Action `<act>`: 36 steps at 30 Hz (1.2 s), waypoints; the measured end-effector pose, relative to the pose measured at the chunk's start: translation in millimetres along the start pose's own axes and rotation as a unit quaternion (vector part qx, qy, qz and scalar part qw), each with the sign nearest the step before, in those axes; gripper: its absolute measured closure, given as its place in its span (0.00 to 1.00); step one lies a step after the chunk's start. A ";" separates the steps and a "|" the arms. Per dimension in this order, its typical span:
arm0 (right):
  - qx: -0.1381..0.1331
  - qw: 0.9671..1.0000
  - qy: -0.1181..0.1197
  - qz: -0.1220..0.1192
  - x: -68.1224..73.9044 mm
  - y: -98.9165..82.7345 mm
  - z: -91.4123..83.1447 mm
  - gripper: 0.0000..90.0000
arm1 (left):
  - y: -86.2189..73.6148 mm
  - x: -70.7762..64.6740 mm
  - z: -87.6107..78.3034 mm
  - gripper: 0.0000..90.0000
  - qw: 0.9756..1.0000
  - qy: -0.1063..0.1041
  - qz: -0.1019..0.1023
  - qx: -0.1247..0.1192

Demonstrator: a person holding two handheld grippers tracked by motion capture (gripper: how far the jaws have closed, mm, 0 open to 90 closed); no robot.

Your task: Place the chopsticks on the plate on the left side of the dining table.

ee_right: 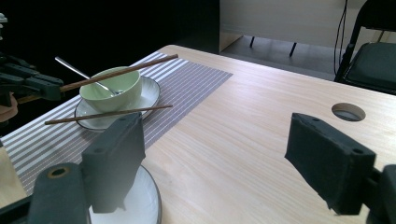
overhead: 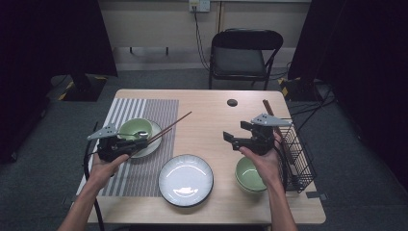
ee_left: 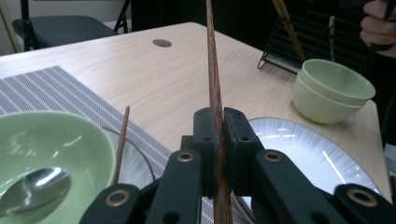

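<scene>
here the left gripper (overhead: 137, 144) clamps a chopstick (overhead: 174, 122) above the left bowl (overhead: 135, 129); the right gripper (overhead: 231, 139) gapes wide, empty, right of it.

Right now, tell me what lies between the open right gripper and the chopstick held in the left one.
In the high view, bare tabletop separates the right gripper from the held chopstick; the empty plate sits nearer the person, below that line.

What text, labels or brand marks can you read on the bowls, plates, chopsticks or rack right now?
None can be read.
The green bowl, the plate, the stacked bowls, the wire rack and the placemat carry no print.
The chopstick clamped in the left hand-held gripper is plain wood.
The wall socket is too small to tell.
</scene>
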State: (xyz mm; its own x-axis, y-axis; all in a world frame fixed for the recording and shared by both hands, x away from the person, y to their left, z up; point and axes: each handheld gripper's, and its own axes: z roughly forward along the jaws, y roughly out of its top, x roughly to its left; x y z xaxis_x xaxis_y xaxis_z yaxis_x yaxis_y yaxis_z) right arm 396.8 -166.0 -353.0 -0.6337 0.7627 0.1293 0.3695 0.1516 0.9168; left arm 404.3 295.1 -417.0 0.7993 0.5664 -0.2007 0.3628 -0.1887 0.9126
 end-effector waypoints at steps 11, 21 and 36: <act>0.007 1.000 -0.005 -0.006 3.0 -5.9 -12.5 0.21 | -15.6 8.0 -5.2 0.94 1.000 0.019 -0.011 0.012; 0.011 1.000 -0.009 -0.002 -0.2 -11.9 -13.0 0.21 | -26.6 13.2 -12.4 0.94 0.999 0.037 -0.014 0.029; 0.013 1.000 -0.009 -0.001 0.6 -12.4 -10.9 0.21 | -38.7 17.3 -1.5 0.94 0.996 0.055 -0.010 0.063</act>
State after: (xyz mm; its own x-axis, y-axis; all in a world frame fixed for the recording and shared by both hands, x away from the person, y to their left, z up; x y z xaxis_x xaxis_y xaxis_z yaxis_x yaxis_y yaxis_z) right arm 384.4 -174.3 -360.2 -0.6229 0.7729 0.1207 0.3854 0.1690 0.9072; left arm 403.3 313.3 -455.2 0.7368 0.6538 -0.1720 0.4411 -0.2722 0.8552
